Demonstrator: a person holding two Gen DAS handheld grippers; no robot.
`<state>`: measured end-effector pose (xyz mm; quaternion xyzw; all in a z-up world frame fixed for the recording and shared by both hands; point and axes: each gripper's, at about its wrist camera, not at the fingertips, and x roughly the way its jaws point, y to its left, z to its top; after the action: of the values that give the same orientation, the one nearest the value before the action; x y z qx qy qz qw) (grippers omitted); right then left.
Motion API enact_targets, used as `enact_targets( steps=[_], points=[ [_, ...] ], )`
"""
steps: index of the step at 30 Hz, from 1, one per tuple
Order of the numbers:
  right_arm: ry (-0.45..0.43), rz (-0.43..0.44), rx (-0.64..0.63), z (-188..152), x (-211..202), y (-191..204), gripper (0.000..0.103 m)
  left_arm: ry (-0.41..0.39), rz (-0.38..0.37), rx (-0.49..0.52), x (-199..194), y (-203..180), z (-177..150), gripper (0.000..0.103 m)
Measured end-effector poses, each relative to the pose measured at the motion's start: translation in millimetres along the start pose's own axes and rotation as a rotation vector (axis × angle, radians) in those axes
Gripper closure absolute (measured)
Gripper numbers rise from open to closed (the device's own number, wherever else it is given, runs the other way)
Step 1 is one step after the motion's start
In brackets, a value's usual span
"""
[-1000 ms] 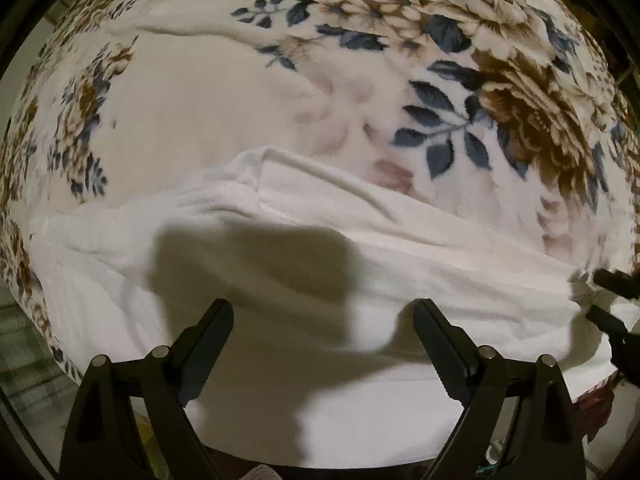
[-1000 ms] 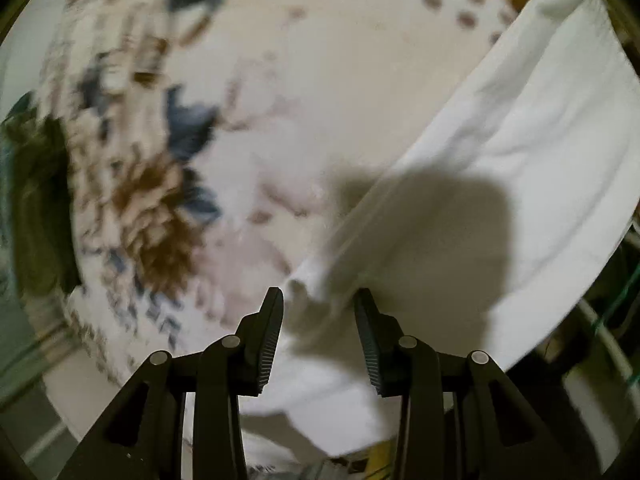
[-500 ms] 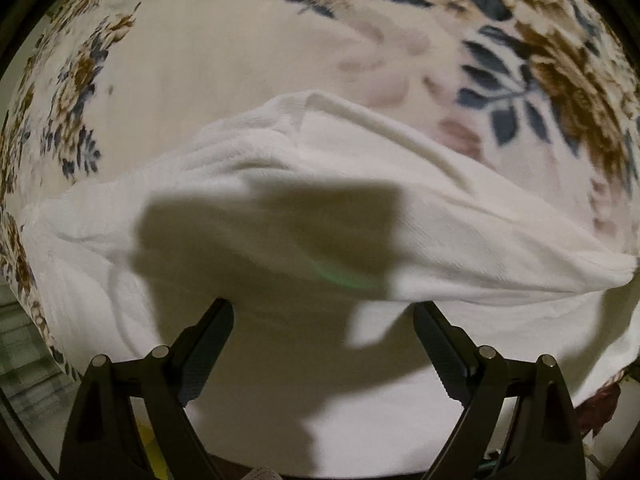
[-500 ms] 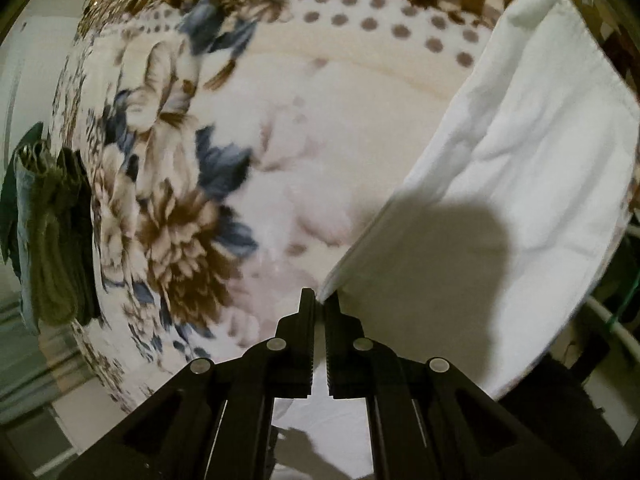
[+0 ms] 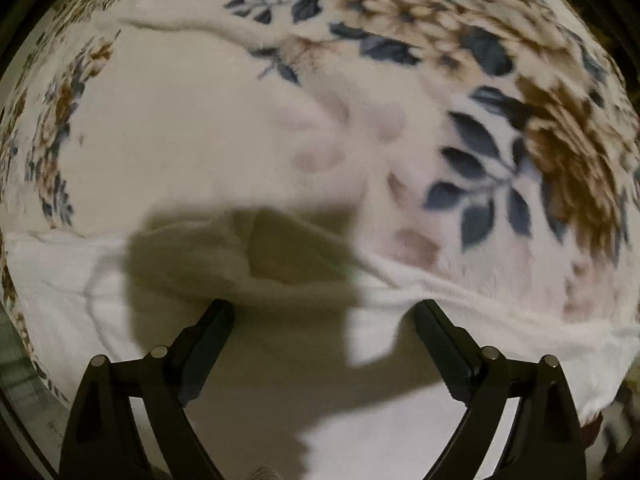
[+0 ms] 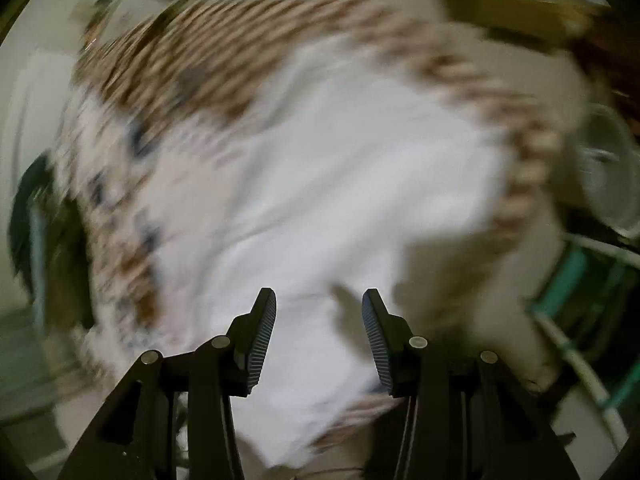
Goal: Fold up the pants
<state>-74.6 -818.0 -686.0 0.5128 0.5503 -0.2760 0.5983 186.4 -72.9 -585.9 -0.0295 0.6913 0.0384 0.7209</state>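
Observation:
The white pants (image 5: 460,304) lie folded on a floral blanket (image 5: 200,128), filling the lower part of the left wrist view, with a raised fold (image 5: 240,256) in shadow. My left gripper (image 5: 324,316) is open and empty just above the cloth near that fold. In the blurred right wrist view the pants (image 6: 320,184) lie spread on the blanket (image 6: 192,68). My right gripper (image 6: 319,312) is open above them, holding nothing.
The blanket has blue and brown flowers (image 5: 560,152) and a checked brown border (image 6: 524,152). A dark green cloth (image 6: 32,216) lies at the bed's left edge. A teal and white frame (image 6: 580,280) and a white fan (image 6: 608,184) stand to the right.
My right gripper shut on the pants' edge, then opened and let it go while swinging fast. The pants now lie folded over. The left gripper stayed open and shifted over the cloth.

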Motion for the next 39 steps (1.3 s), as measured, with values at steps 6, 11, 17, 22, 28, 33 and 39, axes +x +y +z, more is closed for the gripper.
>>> enact_targets(
  steps=[6,11,17,22,28,33,39],
  points=[
    [-0.101,0.033,0.165,32.0,-16.2,-92.5,0.055,-0.024,0.020,0.018,-14.4,-14.0,-11.3,0.007],
    [-0.126,0.092,0.144,54.2,3.0,-97.1,0.056,-0.043,0.051,0.051,-29.0,-47.3,-31.5,0.007],
    [-0.108,0.049,0.120,61.0,52.6,-69.9,0.087,-0.015,0.119,0.136,6.4,-87.8,-39.1,0.007],
    [-0.179,0.035,0.109,53.9,34.9,-67.1,0.096,-0.007,0.139,0.153,14.7,-119.0,-32.0,0.007],
    [-0.203,0.029,0.097,45.4,9.9,-71.1,0.097,-0.008,0.127,0.224,5.6,-155.6,-27.3,0.007],
    [-0.148,-0.009,0.119,50.8,22.1,-93.0,0.097,-0.004,0.140,0.213,19.5,-181.4,-2.9,0.007],
    [-0.044,0.068,0.162,60.3,37.3,-113.9,0.080,0.008,0.136,0.195,31.3,-195.4,17.2,0.006]
  ],
)
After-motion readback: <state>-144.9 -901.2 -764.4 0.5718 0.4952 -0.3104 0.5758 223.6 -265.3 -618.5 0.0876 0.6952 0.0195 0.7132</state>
